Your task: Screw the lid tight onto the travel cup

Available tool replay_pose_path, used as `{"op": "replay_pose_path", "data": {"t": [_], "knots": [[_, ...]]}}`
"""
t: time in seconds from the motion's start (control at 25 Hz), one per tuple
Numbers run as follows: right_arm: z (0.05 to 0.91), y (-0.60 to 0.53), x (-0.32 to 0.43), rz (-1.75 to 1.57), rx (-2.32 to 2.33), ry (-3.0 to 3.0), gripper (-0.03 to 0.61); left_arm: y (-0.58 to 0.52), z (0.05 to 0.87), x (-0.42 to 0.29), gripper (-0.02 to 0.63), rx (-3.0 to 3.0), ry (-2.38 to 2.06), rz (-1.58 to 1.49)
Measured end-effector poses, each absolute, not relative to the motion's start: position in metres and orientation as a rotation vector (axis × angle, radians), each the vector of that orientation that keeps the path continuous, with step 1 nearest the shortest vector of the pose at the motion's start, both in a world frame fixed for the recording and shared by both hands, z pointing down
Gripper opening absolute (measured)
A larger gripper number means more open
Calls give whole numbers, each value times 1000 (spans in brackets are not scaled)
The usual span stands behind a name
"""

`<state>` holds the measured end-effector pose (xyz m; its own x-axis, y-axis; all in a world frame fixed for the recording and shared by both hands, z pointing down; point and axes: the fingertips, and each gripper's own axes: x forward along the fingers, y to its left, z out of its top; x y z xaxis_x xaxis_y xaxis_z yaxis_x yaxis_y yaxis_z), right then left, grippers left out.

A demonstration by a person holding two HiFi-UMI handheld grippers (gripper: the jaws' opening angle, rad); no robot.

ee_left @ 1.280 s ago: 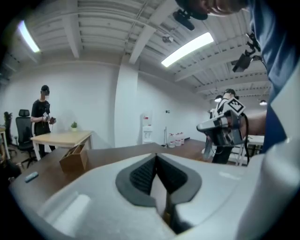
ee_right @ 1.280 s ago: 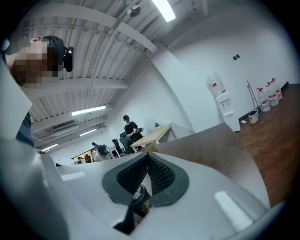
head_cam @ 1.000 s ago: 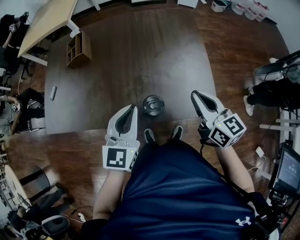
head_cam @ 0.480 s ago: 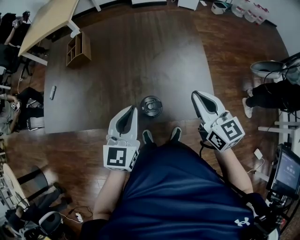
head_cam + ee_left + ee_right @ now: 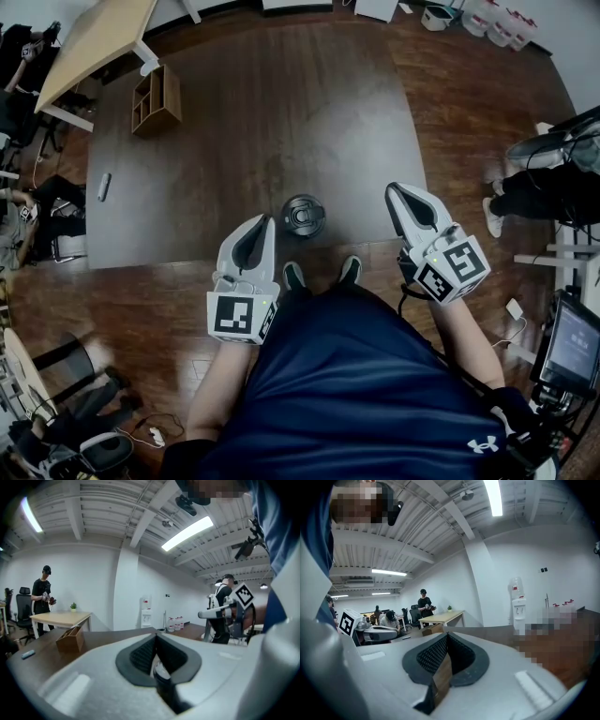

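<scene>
A dark travel cup [image 5: 304, 215] with its lid on stands upright near the front edge of the dark brown table [image 5: 253, 112], seen from above in the head view. My left gripper [image 5: 265, 219] is shut and empty, held just left of the cup and a little nearer to me. My right gripper [image 5: 391, 192] is shut and empty too, off to the cup's right by the table's corner. Neither touches the cup. In the left gripper view the closed jaws [image 5: 156, 637] point over the table; the right gripper view shows closed jaws [image 5: 446, 635] with nothing held.
A small wooden organiser [image 5: 157, 97] sits at the table's far left, and a small grey object [image 5: 105, 186] lies near the left edge. A light wooden desk [image 5: 94, 42] stands beyond. People sit at the right [image 5: 553, 173] and left [image 5: 28, 225]. A water dispenser [image 5: 146, 612] stands by the wall.
Both grippers stay almost still; the right one has drifted very slightly right. The cup has not moved.
</scene>
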<state>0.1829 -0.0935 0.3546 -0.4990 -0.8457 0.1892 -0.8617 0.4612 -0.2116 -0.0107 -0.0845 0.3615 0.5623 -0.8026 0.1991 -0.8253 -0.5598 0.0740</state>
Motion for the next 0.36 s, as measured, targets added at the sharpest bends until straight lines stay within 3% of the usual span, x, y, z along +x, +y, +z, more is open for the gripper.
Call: {"op": "replay_pose_path", "data": {"t": [0.36], "knots": [[355, -98, 177, 421, 1542, -2635, 11, -91, 366, -17, 5, 2636, -1382, 211]]}}
